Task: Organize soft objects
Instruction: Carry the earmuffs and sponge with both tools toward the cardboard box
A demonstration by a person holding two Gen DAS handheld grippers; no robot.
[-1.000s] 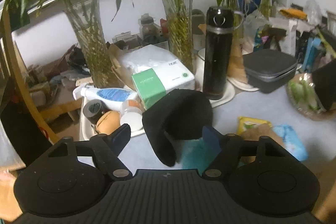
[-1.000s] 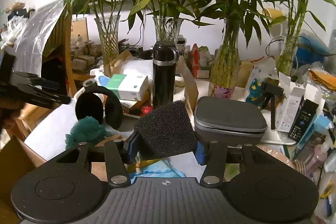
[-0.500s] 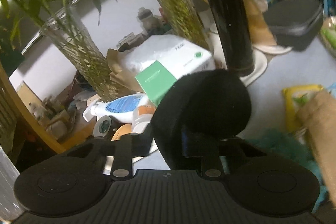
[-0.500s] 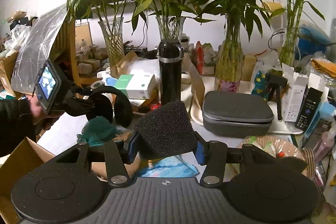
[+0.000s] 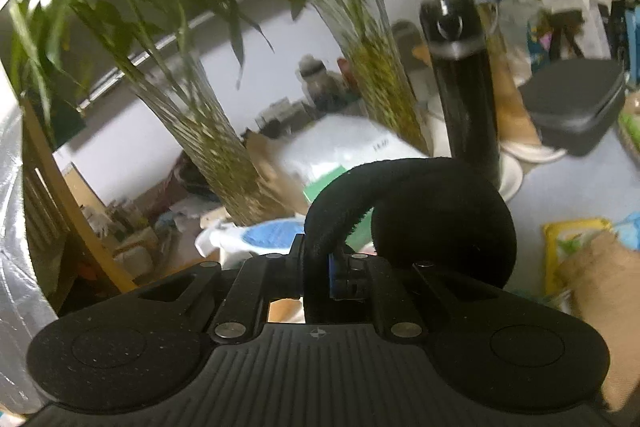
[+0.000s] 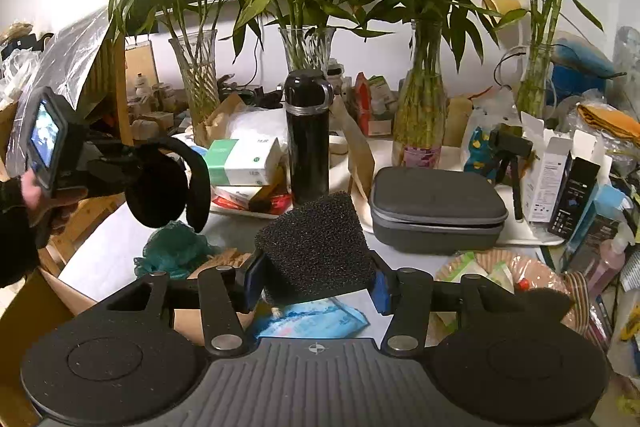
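Right wrist view: the sponge (image 6: 320, 247) sits clamped in the right gripper (image 6: 316, 285), in front of the flask (image 6: 308, 135). Left of the flask, the left gripper (image 5: 320, 267) pinches the earmuffs (image 5: 404, 215) aloft.

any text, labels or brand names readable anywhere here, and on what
None reads cleanly.
Green and white box: small logo and print, too small to read.
White and black cartons: print too small.
White pack: dark mark, blurred.
Spray bottle: blue label, blurred.
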